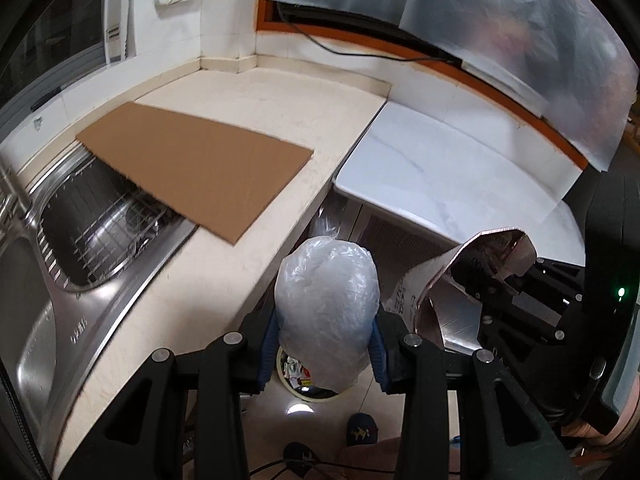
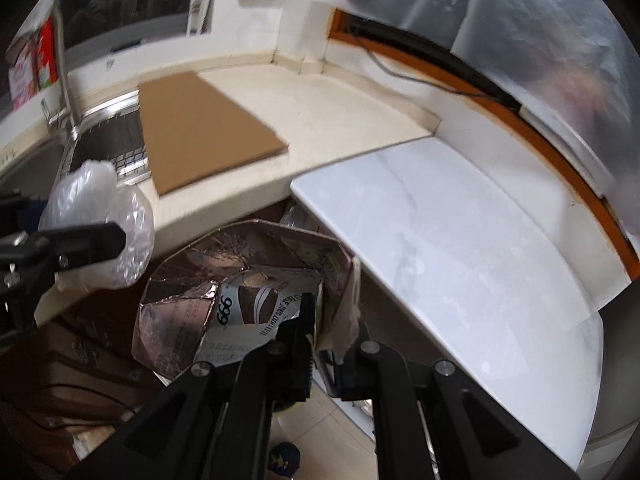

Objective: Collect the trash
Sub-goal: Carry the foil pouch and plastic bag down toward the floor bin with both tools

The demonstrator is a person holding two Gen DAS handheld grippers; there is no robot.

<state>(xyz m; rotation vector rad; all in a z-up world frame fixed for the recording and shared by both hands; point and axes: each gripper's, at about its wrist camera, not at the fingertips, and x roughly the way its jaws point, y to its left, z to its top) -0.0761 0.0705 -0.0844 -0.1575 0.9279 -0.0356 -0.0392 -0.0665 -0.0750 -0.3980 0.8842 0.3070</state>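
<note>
Steel sink [image 1: 80, 240] and cardboard sheet [image 1: 200, 168] off to the left. Crumpled plastic bag [image 1: 328, 312] clamped upright in left gripper [image 1: 326, 354], directly over floor bin [image 1: 304, 380]. Further right, flattened foil-lined carton [image 2: 240, 280] pinched in nearly closed right gripper [image 2: 320, 360], beside the bin, slightly farther from it.

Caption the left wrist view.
Left gripper holds a crumpled plastic bag above the trash bin beside the counter.
</note>
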